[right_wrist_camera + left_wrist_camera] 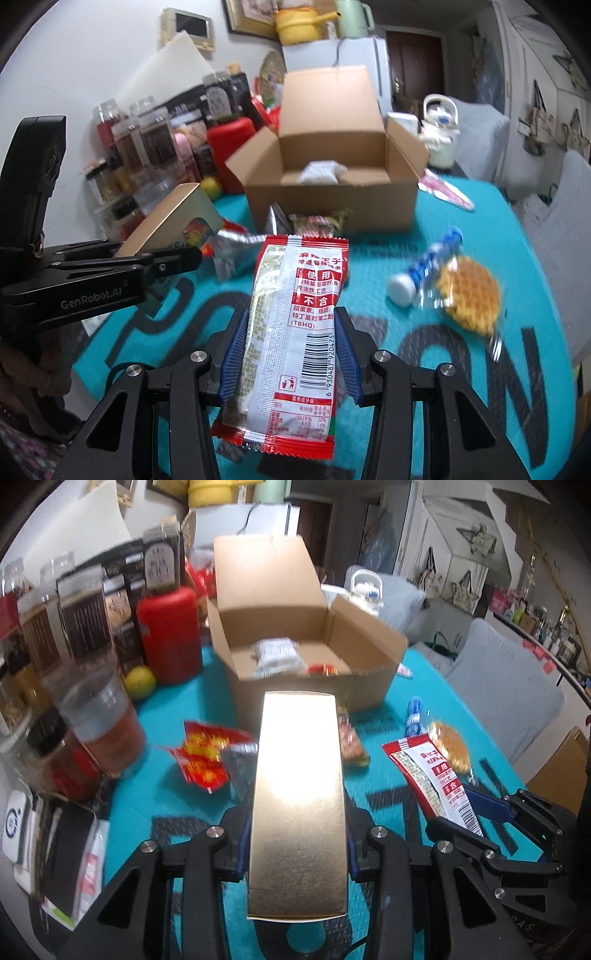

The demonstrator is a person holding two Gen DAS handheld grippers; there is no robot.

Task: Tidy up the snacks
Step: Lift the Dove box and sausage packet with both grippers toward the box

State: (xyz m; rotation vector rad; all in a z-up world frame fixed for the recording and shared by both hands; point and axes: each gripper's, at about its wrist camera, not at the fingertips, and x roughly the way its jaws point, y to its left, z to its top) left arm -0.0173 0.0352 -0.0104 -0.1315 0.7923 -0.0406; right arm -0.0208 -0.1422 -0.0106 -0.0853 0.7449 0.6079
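Note:
My left gripper [298, 834] is shut on a gold box [299, 797], held above the teal mat and pointing at the open cardboard box [369, 686]. My right gripper [291, 354] is shut on a red and white snack packet [295, 332]; this packet also shows in the left wrist view [432, 779]. The cardboard box [332, 206] holds a white packet [275, 653] and a small red item [321, 669]. On the mat lie a red and yellow packet [205, 755], a waffle in clear wrap [469, 299], a blue and white tube [424, 266] and a silver wrapper [236, 251].
Jars, a plastic cup [99, 720], a red bottle [170, 635] and a yellow-green fruit [139, 682] crowd the table's left side. A white kettle [441, 129] stands behind the box. Grey chairs [506, 694] stand to the right of the table.

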